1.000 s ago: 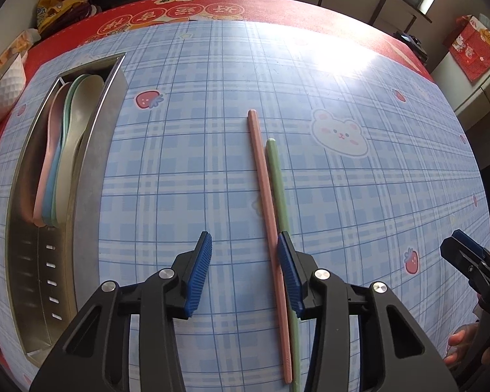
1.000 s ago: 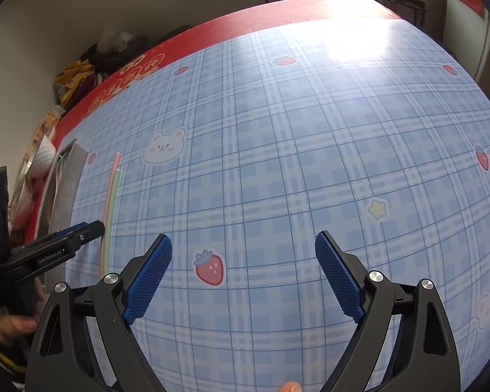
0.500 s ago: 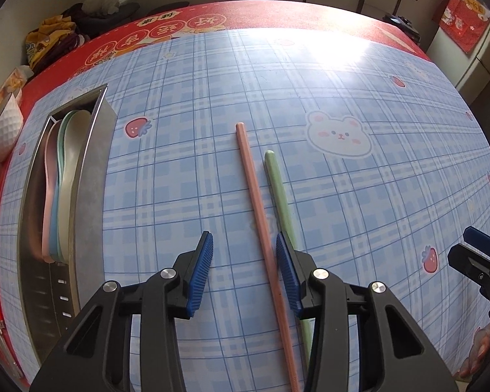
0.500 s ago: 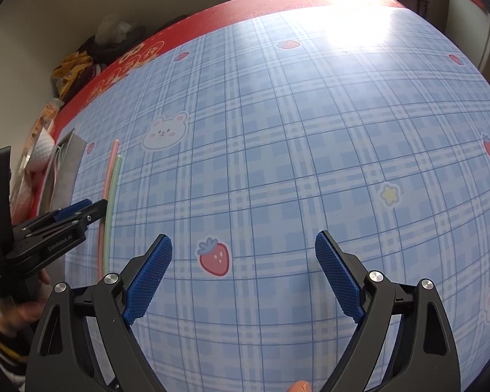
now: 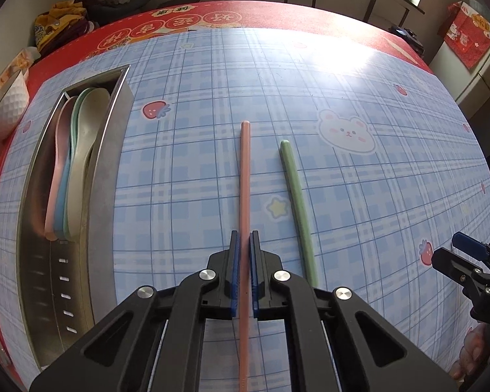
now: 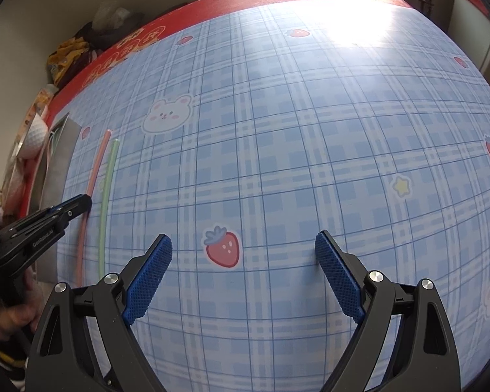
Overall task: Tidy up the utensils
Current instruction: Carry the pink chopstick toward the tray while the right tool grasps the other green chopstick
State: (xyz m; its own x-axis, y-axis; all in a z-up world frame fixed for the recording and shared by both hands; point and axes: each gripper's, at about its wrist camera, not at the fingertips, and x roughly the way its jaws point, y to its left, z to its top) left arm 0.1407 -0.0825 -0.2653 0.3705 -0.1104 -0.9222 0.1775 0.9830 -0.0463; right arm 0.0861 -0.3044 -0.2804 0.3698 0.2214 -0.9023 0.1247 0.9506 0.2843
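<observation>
- The left tongs (image 5: pixel 244 245) have just closed: a second ago the blue pads stood well apart with the pink chopstick (image 5: pixel 245 176) lying just inside the right-hand pad, and now both pads press on that chopstick from either side.
- The pink chopstick runs straight out from between the pads, away from the camera, and its near end passes back under the tongs' body toward the bottom of the left wrist view.
- The green chopstick (image 5: pixel 297 202) lies on the tablecloth (image 5: pixel 375 196) to the right of the pink one. Earlier the two sticks lay side by side, nearly touching; now there is a clear gap between them, with a printed star showing in it.
- The metal tray (image 5: pixel 111 150) sits at the left of the table as before, with the spoons (image 5: pixel 78 163) stacked in its far half, pink, blue, green and pale; its near half shows only slots.
- The right tongs (image 6: pixel 243 248) hang wide open above the cloth with nothing between the pads, much as a second ago; a printed strawberry shows between them.
- In the right wrist view the left tongs (image 6: pixel 86 201) appear at the left edge, tip down on the pink chopstick (image 6: pixel 96 170), with the green chopstick (image 6: pixel 107 196) beside it.
- A hand (image 6: pixel 13 310) grips the left tongs' handle at the lower left of that view.
</observation>
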